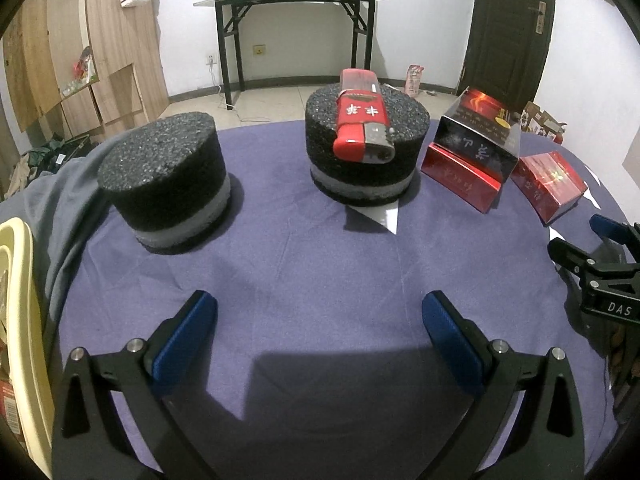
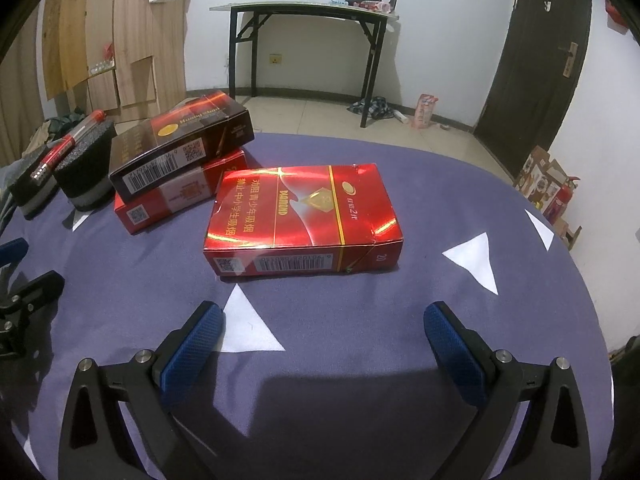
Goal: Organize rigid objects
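A red lighter (image 1: 362, 120) lies on top of the right black foam block (image 1: 366, 152); it also shows in the right wrist view (image 2: 64, 148). A second black foam block (image 1: 166, 184) stands to the left, bare on top. A dark cigarette box (image 2: 180, 144) leans on a red box (image 2: 180, 196). A red Diamond cigarette box (image 2: 304, 220) lies flat in front of my right gripper (image 2: 324, 340), which is open and empty. My left gripper (image 1: 320, 332) is open and empty over the purple cloth, in front of the two blocks. The stacked boxes (image 1: 472, 148) stand right of the lighter block.
The round table (image 1: 304, 256) has a purple cloth with white triangle marks (image 2: 476, 260). A cream plastic rim (image 1: 20, 320) sits at the left edge. The right gripper's body (image 1: 600, 272) shows at the left wrist view's right edge. A black folding table (image 2: 304, 12) stands by the wall.
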`<state>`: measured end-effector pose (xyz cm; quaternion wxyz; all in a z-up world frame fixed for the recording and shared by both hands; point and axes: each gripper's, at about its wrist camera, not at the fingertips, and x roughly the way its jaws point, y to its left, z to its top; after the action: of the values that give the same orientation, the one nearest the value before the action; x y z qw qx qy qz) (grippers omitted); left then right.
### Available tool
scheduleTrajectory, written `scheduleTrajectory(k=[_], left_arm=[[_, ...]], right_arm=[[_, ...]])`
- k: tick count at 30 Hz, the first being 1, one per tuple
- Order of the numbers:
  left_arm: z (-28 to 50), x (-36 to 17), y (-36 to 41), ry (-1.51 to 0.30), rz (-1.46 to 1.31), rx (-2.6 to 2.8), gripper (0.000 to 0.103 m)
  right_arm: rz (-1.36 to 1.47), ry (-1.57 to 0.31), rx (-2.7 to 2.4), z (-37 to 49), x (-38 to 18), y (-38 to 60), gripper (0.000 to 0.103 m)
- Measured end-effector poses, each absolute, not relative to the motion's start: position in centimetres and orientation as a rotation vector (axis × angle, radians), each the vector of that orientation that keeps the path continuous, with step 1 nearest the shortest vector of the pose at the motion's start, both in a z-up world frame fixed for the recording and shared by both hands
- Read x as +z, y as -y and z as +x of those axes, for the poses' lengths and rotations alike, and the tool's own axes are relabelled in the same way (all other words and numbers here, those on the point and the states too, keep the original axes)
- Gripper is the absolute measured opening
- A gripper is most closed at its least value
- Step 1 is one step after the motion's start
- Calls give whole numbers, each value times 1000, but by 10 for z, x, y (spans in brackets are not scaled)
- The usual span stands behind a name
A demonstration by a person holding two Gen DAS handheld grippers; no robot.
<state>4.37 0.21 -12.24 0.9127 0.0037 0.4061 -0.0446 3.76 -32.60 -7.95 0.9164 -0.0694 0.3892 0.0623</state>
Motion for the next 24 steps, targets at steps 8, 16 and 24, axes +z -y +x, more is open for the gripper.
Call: scheduleTrajectory(k=[8, 16, 24], left_arm=[[44, -122, -3, -837, 7, -92, 103], [43, -122, -3, -836, 6, -92, 103], [43, -122, -3, -836, 6, -93, 103]], right_arm=[[-143, -801, 128, 38, -80, 327, 103], [-142, -801, 129, 38, -80, 327, 103], [-143, -801, 129, 38, -80, 327, 103]])
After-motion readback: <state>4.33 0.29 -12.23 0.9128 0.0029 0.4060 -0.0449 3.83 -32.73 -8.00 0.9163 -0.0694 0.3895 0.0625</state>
